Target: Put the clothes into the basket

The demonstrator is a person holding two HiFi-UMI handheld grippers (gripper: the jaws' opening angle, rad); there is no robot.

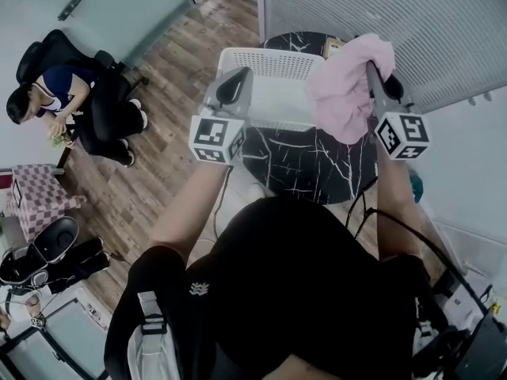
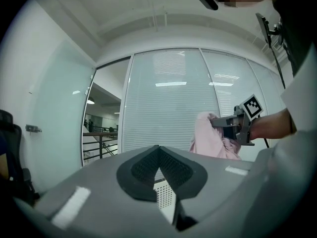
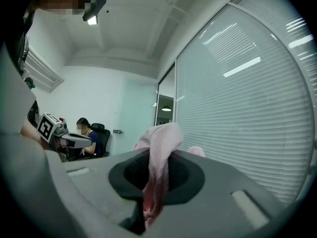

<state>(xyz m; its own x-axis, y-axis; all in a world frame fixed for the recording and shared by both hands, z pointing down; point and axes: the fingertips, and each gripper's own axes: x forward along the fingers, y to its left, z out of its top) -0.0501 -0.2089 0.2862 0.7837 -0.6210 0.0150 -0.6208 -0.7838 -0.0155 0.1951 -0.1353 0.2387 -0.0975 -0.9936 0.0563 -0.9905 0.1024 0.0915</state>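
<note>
One pink garment hangs clamped in the right gripper. The white basket sits on the table, below and to that gripper's left, so the drop is not yet done. The left gripper is closed and empty. The right gripper view shows the cloth pinched between its jaws but not the basket, which the head view shows.

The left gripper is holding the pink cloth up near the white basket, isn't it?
Not quite: it is the right gripper that holds the pink cloth near the white basket. The right gripper view shows the cloth pinched between its jaws. The left gripper has its jaws together on nothing.
</note>
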